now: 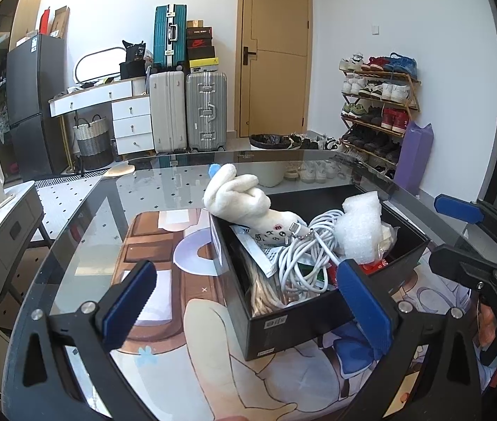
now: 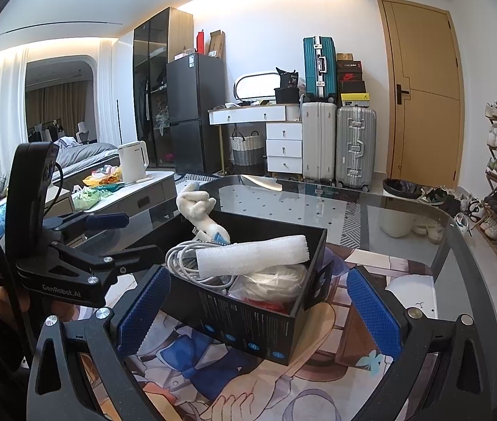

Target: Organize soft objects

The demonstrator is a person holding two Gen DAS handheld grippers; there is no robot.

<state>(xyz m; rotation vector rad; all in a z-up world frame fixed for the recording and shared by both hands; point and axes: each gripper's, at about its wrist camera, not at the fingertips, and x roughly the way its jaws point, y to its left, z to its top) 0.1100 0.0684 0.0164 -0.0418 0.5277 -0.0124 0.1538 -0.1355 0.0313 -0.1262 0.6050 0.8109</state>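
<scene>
A black box (image 1: 283, 326) stands on the glass table, also in the right wrist view (image 2: 248, 322). It holds a white plush toy (image 1: 238, 196) leaning over its far left rim, a coiled white cable (image 1: 304, 256), a white foam sheet roll (image 1: 360, 224) and a cream rope bundle (image 1: 262, 294). In the right wrist view the plush (image 2: 196, 207), cable (image 2: 185, 256) and foam roll (image 2: 252, 256) show too. My left gripper (image 1: 248, 301) is open, in front of the box. My right gripper (image 2: 255, 305) is open, its fingers either side of the box's near corner. Both are empty.
A printed cartoon mat (image 1: 164, 245) lies under the box on the glass table (image 1: 80, 217). A side table with a white kettle (image 2: 132, 161) stands at left. Suitcases (image 1: 189, 112), a door, a shoe rack (image 1: 378, 105) and a bin (image 1: 266, 144) are beyond.
</scene>
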